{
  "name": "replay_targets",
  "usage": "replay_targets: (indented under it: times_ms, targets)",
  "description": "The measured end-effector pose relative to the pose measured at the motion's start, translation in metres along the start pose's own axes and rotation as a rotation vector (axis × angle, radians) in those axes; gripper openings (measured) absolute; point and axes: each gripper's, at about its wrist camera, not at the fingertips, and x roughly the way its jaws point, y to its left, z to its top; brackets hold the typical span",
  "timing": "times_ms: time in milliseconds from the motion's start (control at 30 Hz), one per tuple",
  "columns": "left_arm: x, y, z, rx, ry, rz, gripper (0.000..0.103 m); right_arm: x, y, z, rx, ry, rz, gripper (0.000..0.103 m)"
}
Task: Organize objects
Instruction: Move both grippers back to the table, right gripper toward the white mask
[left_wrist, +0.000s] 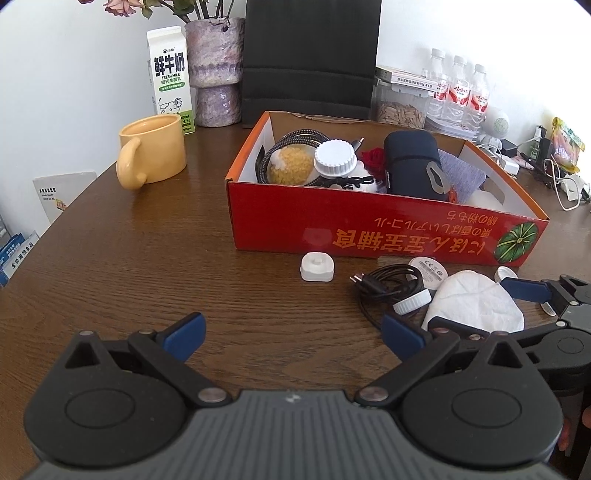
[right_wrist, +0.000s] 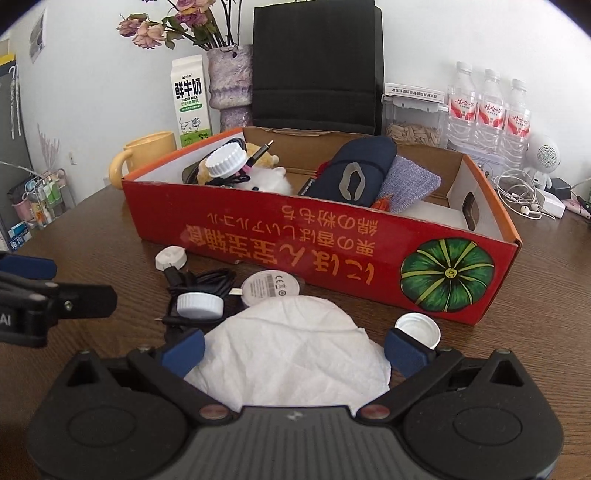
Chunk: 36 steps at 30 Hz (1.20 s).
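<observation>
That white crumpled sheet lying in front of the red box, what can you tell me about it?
The white sheet looks like thin, soft tissue or non-woven fabric, wrinkled all over, with a rounded outline. It lies flat on the wooden table, close in front of the red box without clearly touching it. Its far edge overlaps a round white disc. The right gripper is open, one blue finger at each side of the sheet; nothing grips it.

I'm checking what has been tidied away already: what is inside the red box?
In the red box: a white-capped jar, braided cable, yellow plush, dark pouch and grey cloth. Whatever lies beneath them is hidden.
</observation>
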Motion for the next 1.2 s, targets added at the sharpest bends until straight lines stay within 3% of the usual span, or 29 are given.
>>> replay_targets:
  times_ms: [433, 600, 767, 833, 900, 933, 1067, 1200]
  targets:
    - [0.000, -0.003, -0.001, 0.004, 0.004, -0.003, 0.103, -0.002, -0.002, -0.004, 0.007, -0.012, 0.016, 0.100]
    - [0.004, 0.000, 0.002, 0.000, 0.002, 0.006, 0.103, -0.016, -0.004, -0.012, 0.017, -0.044, 0.032, 0.070]
    - [0.010, 0.004, 0.008, -0.006, -0.001, 0.028, 0.103, -0.021, -0.008, -0.014, 0.033, -0.057, 0.044, 0.058]
    - [0.012, 0.007, 0.009, -0.015, -0.004, 0.031, 0.103, -0.022, -0.008, -0.014, 0.035, -0.064, 0.046, 0.059]
    - [0.013, 0.009, 0.011, -0.021, -0.006, 0.031, 0.103, -0.022, -0.009, -0.013, 0.043, -0.064, 0.043, 0.084]
    - [0.014, 0.011, 0.012, -0.023, -0.006, 0.033, 0.103, -0.020, -0.008, -0.012, 0.036, -0.062, 0.025, 0.088]
    - [0.019, 0.015, 0.016, -0.032, -0.003, 0.036, 0.103, -0.012, -0.006, -0.008, 0.029, -0.042, 0.018, 0.092]
    - [0.029, 0.016, 0.019, -0.025, 0.008, 0.040, 0.103, 0.000, -0.001, -0.002, 0.029, -0.014, 0.033, 0.103]
